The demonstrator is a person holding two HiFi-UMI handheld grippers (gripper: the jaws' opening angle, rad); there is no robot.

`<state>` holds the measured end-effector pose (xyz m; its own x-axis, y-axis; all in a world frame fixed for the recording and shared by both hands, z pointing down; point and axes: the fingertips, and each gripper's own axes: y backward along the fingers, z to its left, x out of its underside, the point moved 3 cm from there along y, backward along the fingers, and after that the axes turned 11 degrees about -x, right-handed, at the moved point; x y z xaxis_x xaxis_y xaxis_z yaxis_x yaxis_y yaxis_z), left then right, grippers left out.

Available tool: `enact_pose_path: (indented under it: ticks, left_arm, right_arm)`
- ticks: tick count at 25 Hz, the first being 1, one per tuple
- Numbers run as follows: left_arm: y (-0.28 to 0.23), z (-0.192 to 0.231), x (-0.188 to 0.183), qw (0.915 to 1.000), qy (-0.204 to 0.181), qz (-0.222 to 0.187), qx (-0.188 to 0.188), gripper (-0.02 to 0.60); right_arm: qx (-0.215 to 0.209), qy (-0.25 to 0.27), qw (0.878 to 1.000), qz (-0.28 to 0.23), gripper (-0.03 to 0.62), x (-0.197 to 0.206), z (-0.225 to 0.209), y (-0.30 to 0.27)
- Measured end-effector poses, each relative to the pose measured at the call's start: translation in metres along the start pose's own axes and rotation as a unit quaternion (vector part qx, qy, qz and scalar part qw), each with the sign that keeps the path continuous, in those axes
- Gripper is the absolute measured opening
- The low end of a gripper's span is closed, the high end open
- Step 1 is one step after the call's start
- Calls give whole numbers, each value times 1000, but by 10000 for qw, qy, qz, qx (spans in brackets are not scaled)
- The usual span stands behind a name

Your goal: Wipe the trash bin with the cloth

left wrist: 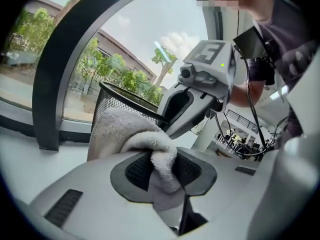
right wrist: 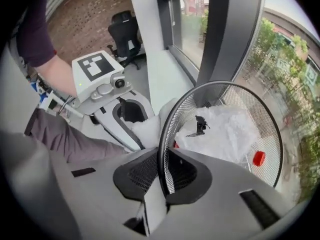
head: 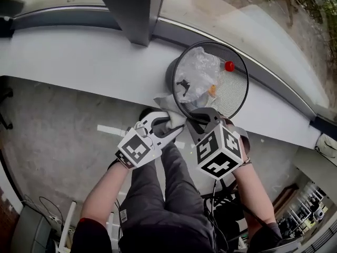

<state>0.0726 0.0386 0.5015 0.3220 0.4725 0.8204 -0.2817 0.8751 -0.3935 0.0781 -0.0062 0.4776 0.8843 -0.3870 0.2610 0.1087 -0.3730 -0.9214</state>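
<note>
Left gripper (left wrist: 162, 173) jaws are clenched on the cloth (left wrist: 134, 134). A white terry fold is pinched between the pads, and the rest is bunched up ahead of the jaws.

Right gripper (right wrist: 162, 176) jaws are clamped on the trash bin (right wrist: 235, 96) – the black rim and the mesh wall just below it are caught between the pads, one jaw inside the bin and one outside.

The cloth is seen up against the outer wall of the bin near the rim, just beside the right gripper's hold. Both grippers are bunched together on the near side of the bin; each is visible in the other's view.

The bin is a black wire-mesh basket, set on a white ledge (head: 79, 62) along the window, beside a dark window post (head: 131, 9). Inside it, a crumpled clear plastic bag (head: 200, 75) is seen, with a red cap (head: 229, 66) against the mesh on its far side.

Below the ledge, grey floor (head: 52, 130) is visible – the person's grey trousers (head: 168, 194) show between the two forearms. An office chair (right wrist: 122, 26) is seen further back in the right gripper view.
</note>
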Motion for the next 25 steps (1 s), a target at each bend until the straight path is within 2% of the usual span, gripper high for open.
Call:
enact_pose_path:
  ticks: [3, 5, 7, 8, 9, 11, 13, 14, 16, 18, 21, 25]
  left_arm:
    - [12, 26, -2, 9994, -197, -10, -277, 94]
    - [23, 51, -11, 9977, 8, -262, -625, 92]
    - [35, 77, -25, 9935, 204, -515, -999, 92]
    - [39, 86, -32, 9911, 257, -642, -1135, 93]
    - [40, 93, -39, 9895, 250, -738, -1220, 92]
    - [35, 97, -48, 9890, 37, -735, -1286, 92]
    - [25, 96, -48, 9899, -123, -597, -1280, 92]
    - [20, 95, -45, 9904, -57, -568, -1262, 92]
    - [12, 91, -39, 9903, 339, -624, -1194, 92]
    - [8, 84, -32, 9898, 613, -642, -1111, 92]
    - [7, 62, -22, 9932, 544, -498, -899, 92]
    - [-7, 13, -7, 9989, 239, -229, -333, 92]
  right_arm:
    - [-88, -122, 9991, -384, 35, -2, 5, 20]
    - [-56, 68, 9993, -361, 37, 9, 8, 36]
    - [-20, 548, 9985, -11, 53, 30, 9, 41]
    - [55, 806, 9965, 198, 106, 39, 7, 40]
    - [188, 1008, 9940, 381, 126, 46, 4, 38]
    - [463, 1281, 9883, 687, 126, 54, -3, 33]
    - [561, 1479, 9823, 1007, 126, 59, -8, 24]
    - [507, 1511, 9811, 1093, 124, 60, -9, 20]
    - [237, 1405, 9842, 1050, 61, 60, -7, 14]
    - [91, 1284, 9872, 944, 58, 56, -6, 12]
    - [128, 1215, 9895, 773, 43, 42, -3, 8]
    - [31, 791, 9956, 509, 38, 24, -2, 3]
